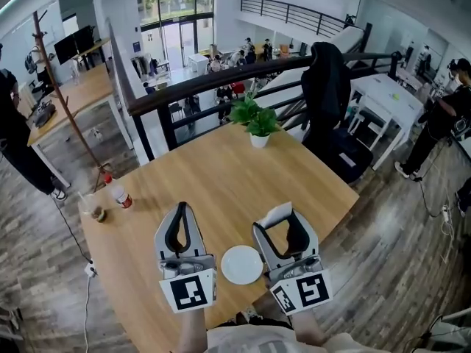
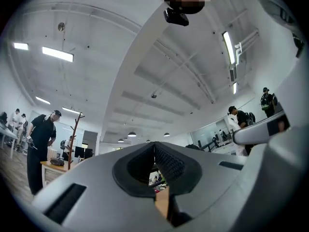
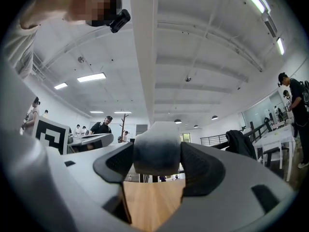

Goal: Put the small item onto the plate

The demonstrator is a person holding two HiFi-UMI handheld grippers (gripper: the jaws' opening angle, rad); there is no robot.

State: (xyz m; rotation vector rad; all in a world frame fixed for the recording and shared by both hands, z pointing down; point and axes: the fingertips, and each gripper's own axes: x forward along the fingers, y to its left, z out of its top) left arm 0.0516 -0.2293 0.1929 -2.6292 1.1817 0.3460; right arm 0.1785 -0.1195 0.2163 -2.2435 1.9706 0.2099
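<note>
A round white plate (image 1: pixel 242 264) lies near the front edge of the wooden table (image 1: pixel 221 175), between my two grippers. My right gripper (image 1: pixel 284 216) stands just right of the plate and is shut on a small white-grey item (image 3: pixel 157 151); the same item (image 1: pixel 277 213) pokes out at the jaw tips in the head view. The left gripper (image 1: pixel 179 210) stands just left of the plate, its jaws meeting at the tips with nothing between them. Both gripper views tilt upward toward the ceiling, and the left gripper (image 2: pixel 154 148) there shows its black pads (image 2: pixel 169 162) touching.
A small potted plant (image 1: pixel 255 123) stands at the table's far side. A red-capped bottle (image 1: pixel 118 194) and a cup (image 1: pixel 95 211) sit at the left edge. A black chair with a jacket (image 1: pixel 329 101) is beyond the right corner, by a railing (image 1: pixel 221 87).
</note>
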